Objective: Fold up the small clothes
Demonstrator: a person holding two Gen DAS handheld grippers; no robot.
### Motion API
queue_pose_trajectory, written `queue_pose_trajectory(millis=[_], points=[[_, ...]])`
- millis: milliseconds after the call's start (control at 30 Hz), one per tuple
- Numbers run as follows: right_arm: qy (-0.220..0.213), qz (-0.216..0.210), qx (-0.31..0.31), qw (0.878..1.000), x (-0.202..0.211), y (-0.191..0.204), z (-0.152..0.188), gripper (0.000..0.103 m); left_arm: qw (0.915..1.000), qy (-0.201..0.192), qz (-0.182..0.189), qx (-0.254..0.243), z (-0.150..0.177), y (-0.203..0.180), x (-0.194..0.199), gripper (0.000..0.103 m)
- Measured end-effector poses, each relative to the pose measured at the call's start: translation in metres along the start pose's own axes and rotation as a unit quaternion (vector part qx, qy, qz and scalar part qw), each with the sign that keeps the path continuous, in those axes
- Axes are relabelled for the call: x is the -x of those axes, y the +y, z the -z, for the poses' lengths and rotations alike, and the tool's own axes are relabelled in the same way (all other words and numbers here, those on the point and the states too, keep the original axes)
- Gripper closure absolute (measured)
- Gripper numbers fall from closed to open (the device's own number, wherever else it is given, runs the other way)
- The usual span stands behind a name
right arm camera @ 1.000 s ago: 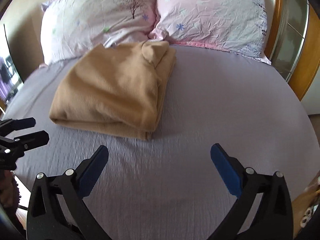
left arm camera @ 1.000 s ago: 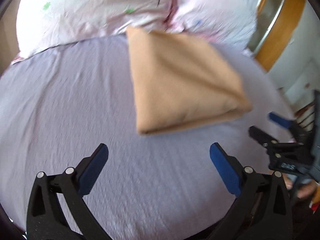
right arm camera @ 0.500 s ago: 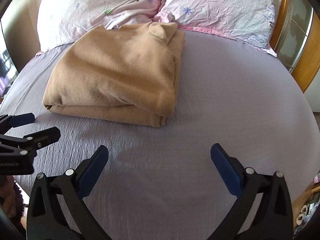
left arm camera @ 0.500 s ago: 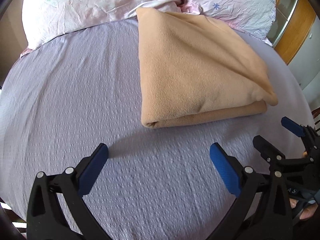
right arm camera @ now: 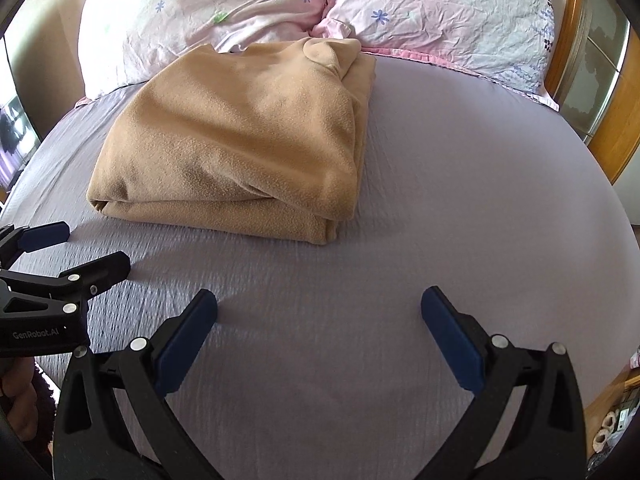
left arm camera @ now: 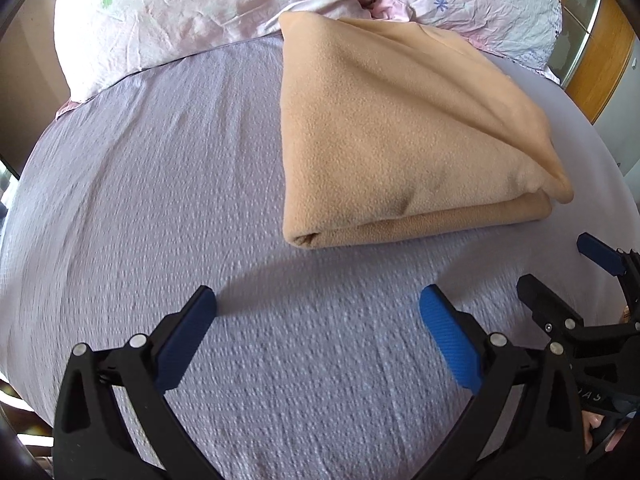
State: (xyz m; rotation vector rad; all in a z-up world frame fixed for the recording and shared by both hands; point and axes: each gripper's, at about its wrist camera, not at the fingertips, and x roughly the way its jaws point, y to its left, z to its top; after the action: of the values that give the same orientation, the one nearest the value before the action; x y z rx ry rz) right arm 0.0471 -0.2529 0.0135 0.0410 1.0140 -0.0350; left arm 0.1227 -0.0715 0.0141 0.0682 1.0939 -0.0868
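Note:
A tan fleece garment (left arm camera: 400,140) lies folded in a thick rectangle on the lilac bed sheet (left arm camera: 140,200), its far end against the pillows. It also shows in the right wrist view (right arm camera: 240,140). My left gripper (left arm camera: 318,316) is open and empty, hovering over the sheet just short of the garment's near edge. My right gripper (right arm camera: 319,316) is open and empty, near the garment's near right corner. Each gripper shows at the edge of the other's view: the right one (left arm camera: 560,276), the left one (right arm camera: 76,248).
Two pink flowered pillows (right arm camera: 208,12) (right arm camera: 440,12) lie at the head of the bed. A wooden headboard and frame (right arm camera: 616,92) stand at the right. The bed's edge falls off at the lower right, with floor clutter (right arm camera: 608,428) below.
Both grippers have moved closer to the folded garment, which now looks larger in both views. The garment itself has not moved. Both grippers stay open.

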Motion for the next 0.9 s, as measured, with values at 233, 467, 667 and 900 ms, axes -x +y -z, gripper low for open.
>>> queue_pose_trajectory(millis=[233, 467, 667, 900], points=[[0.0, 0.0, 0.0, 1.0, 0.0, -0.0004, -0.0001, 0.001, 1.0, 0.004, 0.001, -0.002, -0.0015, 0.0001, 0.0005, 0.002], [0.001, 0.0, 0.0, 1.0, -0.0002, -0.0007, -0.0001, 0.001, 1.0, 0.003, 0.002, -0.001, -0.0013, 0.0007, 0.0006, 0.002], [0.001, 0.0, -0.001, 1.0, -0.0001, 0.0, 0.0003, 0.001, 1.0, 0.002, 0.002, -0.002, -0.0021, 0.0008, 0.0004, 0.002], [0.001, 0.001, -0.002, 1.0, -0.0001, 0.0004, 0.0003, 0.001, 1.0, 0.002, 0.002, -0.002, -0.0018, 0.0008, 0.0006, 0.002]])
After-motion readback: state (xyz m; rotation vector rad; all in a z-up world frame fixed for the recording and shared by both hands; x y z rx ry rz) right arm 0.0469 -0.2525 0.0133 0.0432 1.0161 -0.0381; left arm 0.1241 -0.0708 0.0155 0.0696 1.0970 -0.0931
